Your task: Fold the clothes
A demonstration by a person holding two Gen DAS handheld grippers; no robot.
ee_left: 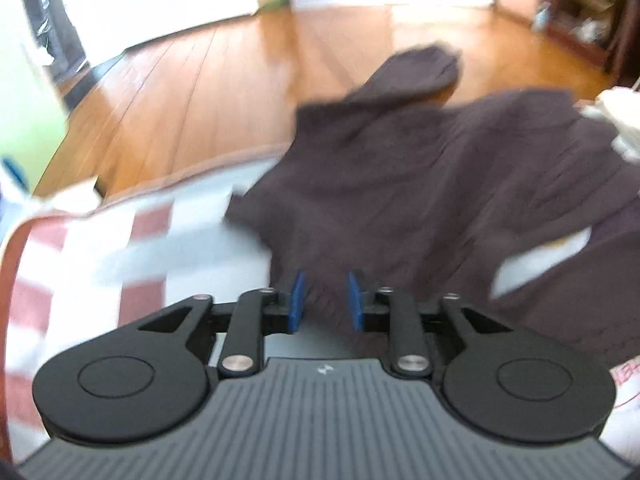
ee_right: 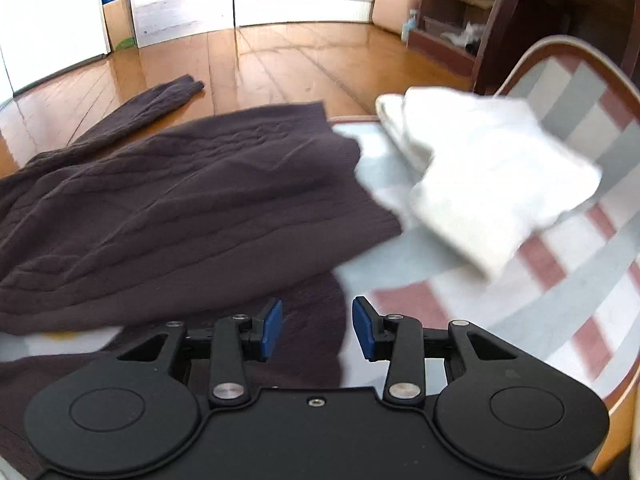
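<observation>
Checked mat (ee_right: 560, 216) bears dark sweater (ee_right: 180, 200), white garment (ee_right: 480, 176); both tongs parted.

Dark brown sweater (ee_right: 180, 200), rumpled, half-folded

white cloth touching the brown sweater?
Touching. The right wrist view shows the white cloth lapping over the right edge of the brown sweater, with no striped rug showing between them.
</observation>
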